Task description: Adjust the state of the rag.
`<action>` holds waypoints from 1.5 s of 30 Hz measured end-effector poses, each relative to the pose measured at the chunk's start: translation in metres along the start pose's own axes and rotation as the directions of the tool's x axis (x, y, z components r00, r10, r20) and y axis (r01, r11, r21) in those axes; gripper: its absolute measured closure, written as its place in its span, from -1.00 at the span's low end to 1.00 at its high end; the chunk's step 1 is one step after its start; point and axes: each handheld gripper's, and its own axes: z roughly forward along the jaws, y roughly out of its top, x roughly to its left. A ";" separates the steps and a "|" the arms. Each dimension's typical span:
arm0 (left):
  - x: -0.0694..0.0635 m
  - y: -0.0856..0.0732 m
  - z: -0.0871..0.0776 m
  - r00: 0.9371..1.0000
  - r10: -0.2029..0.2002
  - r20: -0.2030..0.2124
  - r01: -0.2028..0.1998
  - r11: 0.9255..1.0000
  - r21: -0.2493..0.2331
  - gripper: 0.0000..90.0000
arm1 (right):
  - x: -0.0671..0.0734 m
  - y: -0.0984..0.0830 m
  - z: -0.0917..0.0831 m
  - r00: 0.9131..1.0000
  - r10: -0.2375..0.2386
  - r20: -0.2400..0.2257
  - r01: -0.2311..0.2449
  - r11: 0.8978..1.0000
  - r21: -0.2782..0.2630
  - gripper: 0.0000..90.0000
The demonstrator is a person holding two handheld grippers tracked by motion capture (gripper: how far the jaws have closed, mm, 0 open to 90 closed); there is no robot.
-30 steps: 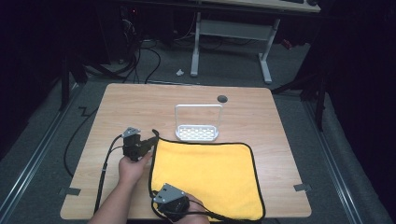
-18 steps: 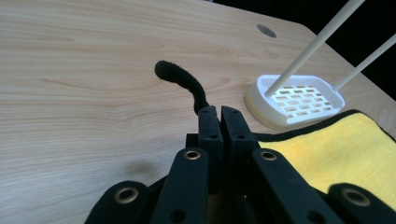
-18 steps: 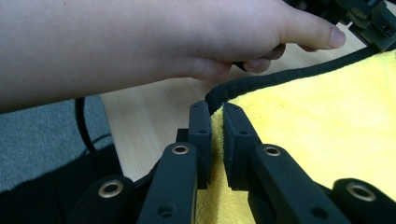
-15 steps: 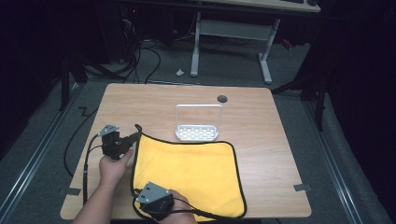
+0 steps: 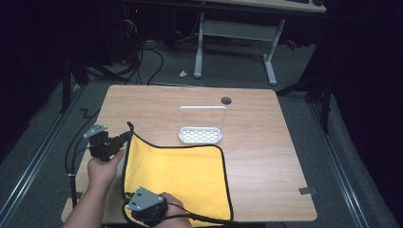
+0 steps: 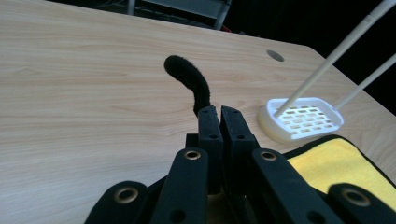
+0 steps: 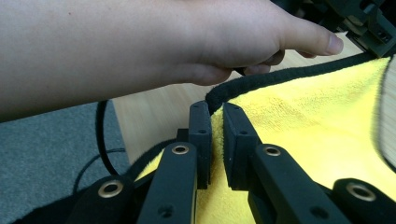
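- High view: a yellow cloth (image 5: 178, 175) with black edging lies on the wooden table (image 5: 266, 156), its far edge just in front of a white rack (image 5: 201, 126) with a slotted base and an upright wire frame. The left gripper (image 5: 124, 137) sits at the cloth's far left corner, pinching that corner, whose black tip curls up beyond the jaws. The left hand (image 5: 103, 168) grips it from behind. The right gripper (image 5: 142, 205) is at the cloth's near left corner, by the table's near edge, well apart from the rack.
- Left gripper view: the jaws are pressed together on the black corner of the cloth, which curves up past their tips. The rack stands to the right, beyond the cloth's edge.
- Right gripper view: the jaws clamp the cloth's black-edged hem, with yellow fabric between them. The left hand reaches across above the cloth.
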 end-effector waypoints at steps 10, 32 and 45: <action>-0.070 -0.011 0.051 0.998 0.035 0.058 -0.036 0.999 0.027 0.95 | -0.030 -0.040 -0.065 0.993 0.046 0.110 -0.047 0.999 0.014 0.86; -0.169 -0.017 0.128 0.991 0.086 0.100 -0.097 0.989 0.111 0.94 | -0.065 -0.112 -0.138 0.963 0.124 0.240 -0.149 0.985 0.090 0.86; -0.192 -0.031 0.155 0.990 0.109 0.087 -0.124 0.974 0.188 0.92 | -0.074 -0.147 -0.155 0.948 0.184 0.258 -0.230 0.960 0.162 0.84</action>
